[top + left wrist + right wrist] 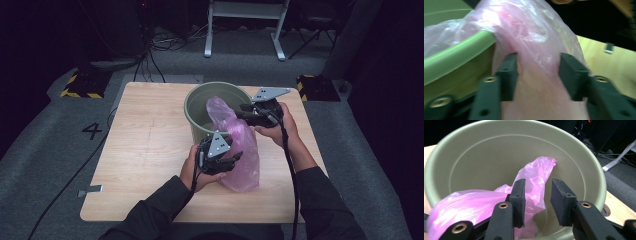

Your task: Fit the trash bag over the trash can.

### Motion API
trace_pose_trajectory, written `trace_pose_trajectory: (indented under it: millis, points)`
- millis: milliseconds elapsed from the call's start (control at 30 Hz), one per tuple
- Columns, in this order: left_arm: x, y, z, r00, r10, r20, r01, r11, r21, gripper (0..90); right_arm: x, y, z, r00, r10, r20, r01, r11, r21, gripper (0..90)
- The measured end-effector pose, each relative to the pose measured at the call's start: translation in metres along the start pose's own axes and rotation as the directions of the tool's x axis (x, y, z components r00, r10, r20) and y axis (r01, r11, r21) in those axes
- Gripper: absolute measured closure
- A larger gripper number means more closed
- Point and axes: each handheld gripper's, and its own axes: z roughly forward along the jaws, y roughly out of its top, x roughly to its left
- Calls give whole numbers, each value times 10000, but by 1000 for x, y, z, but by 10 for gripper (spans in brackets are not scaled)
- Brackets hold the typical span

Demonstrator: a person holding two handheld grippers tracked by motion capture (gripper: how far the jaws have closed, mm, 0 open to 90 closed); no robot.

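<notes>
A round olive-green bucket [200, 92] stands on the wooden table [145, 140]. A pink plastic bag [240, 150] hangs over its near rim, one end inside the bucket and the rest draped down its outer wall onto the table. My left gripper [235, 157] is at the draped part outside the bucket. In the left gripper view its jaws stand apart with the bag [531, 32] filling the gap between them, beside the green rim [454, 55]. My right gripper [242, 111] hovers over the bucket's right rim, open. Its gap [537, 195] looks into the bucket [586, 152], with the bag [534, 177] against one pad.
The table stands on grey carpet. A white table frame [245, 30] and cables lie behind it, and yellow-black striped blocks [80, 85] sit at both far corners. A small metal piece [91, 189] lies at the table's near left edge.
</notes>
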Motion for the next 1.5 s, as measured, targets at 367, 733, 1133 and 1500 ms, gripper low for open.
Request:
trace_pose_trajectory:
  millis: [367, 733, 1133, 1500]
  points:
    - [4, 10, -16, 9867, 769, -1435, -804, 9966, -187, 893, 9, -13, -38, 9995, -291, -117, 277, 9941, -1052, 411]
    - [10, 18, -27, 9913, 723, -1103, -751, 9969, -216, 896, 39, -53, -72, 9846, -1417, -1019, 1219, 9761, -1797, 280]
    - [16, 20, -35, 9945, 801, -671, -833, 9955, -461, 894, 58, -57, -45, 9796, -2003, -185, 1938, 9644, -1799, 583]
    - [25, 21, -51, 9936, 836, -755, -882, 9942, -608, 867, 57, -46, -43, 9763, -2160, 150, 2143, 9540, -2097, 864]
